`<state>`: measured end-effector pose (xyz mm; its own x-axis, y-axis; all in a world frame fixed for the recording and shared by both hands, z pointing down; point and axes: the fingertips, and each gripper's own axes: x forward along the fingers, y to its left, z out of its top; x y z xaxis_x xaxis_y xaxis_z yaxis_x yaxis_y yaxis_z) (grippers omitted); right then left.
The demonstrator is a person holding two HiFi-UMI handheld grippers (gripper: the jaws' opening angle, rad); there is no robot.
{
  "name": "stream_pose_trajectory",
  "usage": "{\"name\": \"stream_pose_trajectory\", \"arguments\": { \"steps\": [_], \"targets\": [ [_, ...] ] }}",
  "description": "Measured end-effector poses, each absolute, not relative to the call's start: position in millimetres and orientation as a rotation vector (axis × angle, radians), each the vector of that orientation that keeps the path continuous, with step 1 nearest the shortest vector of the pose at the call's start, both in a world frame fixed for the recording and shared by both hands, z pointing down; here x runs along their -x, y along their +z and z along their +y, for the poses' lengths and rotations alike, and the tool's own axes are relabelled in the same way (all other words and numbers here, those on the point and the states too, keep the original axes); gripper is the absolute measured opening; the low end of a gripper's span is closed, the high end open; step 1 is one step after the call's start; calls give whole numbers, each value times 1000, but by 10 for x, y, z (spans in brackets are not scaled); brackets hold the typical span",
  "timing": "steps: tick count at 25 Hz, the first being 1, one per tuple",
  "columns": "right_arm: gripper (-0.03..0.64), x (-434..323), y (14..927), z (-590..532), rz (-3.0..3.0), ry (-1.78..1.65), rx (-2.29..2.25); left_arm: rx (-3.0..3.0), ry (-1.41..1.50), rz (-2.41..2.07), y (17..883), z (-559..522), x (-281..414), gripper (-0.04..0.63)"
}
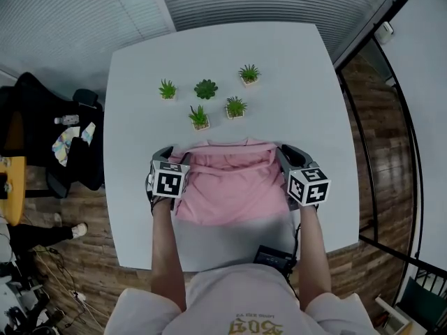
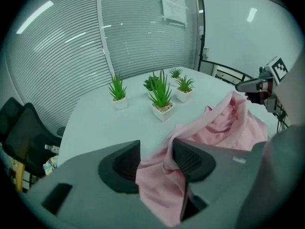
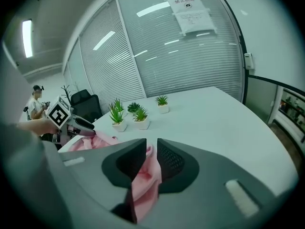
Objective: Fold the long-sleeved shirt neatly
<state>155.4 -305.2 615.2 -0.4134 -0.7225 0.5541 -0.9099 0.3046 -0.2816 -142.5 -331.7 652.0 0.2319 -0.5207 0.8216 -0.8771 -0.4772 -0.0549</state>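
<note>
Pale table point(image 1: 300, 82) bears the pink shirt point(image 1: 230, 187), already folded compact, near 5 potted plants point(image 1: 206, 88); left gripper point(image 2: 156, 159) gapes, right gripper point(image 3: 151, 159) barely parts, cloth slack in both, so tidying probably remains.

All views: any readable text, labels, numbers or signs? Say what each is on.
Paper notice on the blinds: heading and smaller print, too small to read.
Print on the person's top: upside down and blurred, unreadable.
Left marker cube, right marker cube: black-and-white square patterns only, no letters or numbers.
Pink shirt: no print or label showing.
</note>
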Motion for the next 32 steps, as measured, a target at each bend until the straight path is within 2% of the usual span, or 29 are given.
{"name": "stream_pose_trajectory", "arguments": {
  "steps": [5, 10, 16, 22, 26, 32],
  "targets": [
    [81, -1564, 5941, -2939, -2261, 763, -1526, -2128, 1094, -1372, 6306, -3319, 1505, 240],
    [80, -1535, 5750, -2778, -2271, 742, -1555, -2126, 1068, -1329, 6233, -3235, 1541, 363],
    [80, -1459, 5543, -2603, -2296, 710, -1573, -2115, 1043, -1229, 6096, -2996, 1595, 405],
    [67, -1249, 5317, -2312, -2354, 710, -1561, -2191, 958, -1298, 5736, -2773, 1545, 385],
    [58, -1115, 5179, -2123, -2400, 712, -1559, -2264, 904, -1281, 5573, -2516, 1366, 347],
    [21, -1109, 4959, -1848, -2473, 689, -1596, -2305, 645, -1253, 5317, -2119, 1150, 303]
  ]
}}
